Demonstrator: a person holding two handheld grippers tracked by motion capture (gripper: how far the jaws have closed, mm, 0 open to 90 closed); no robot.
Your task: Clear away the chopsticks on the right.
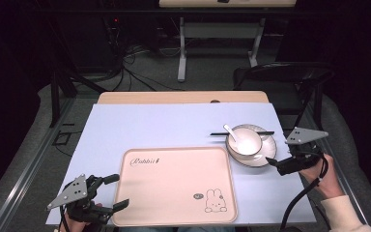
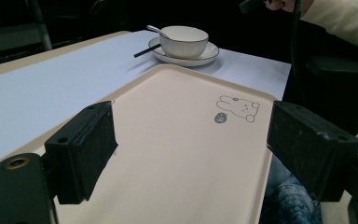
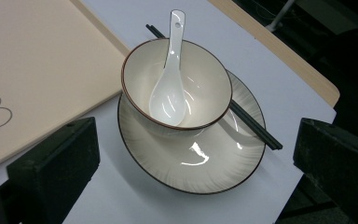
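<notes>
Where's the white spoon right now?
The white spoon lies in the bowl, which sits on the plate at the table's right in the high view, beside the pink tray.

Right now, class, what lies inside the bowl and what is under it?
Inside the bowl lies a white spoon. Under it sit a plate and black chopsticks; the chopsticks' middle is covered by the bowl.

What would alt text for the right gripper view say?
A white spoon rests in a white bowl on a plate, with black chopsticks lying across the plate under the bowl. A pink tray lies beside it, and the right gripper stands open in front.
</notes>
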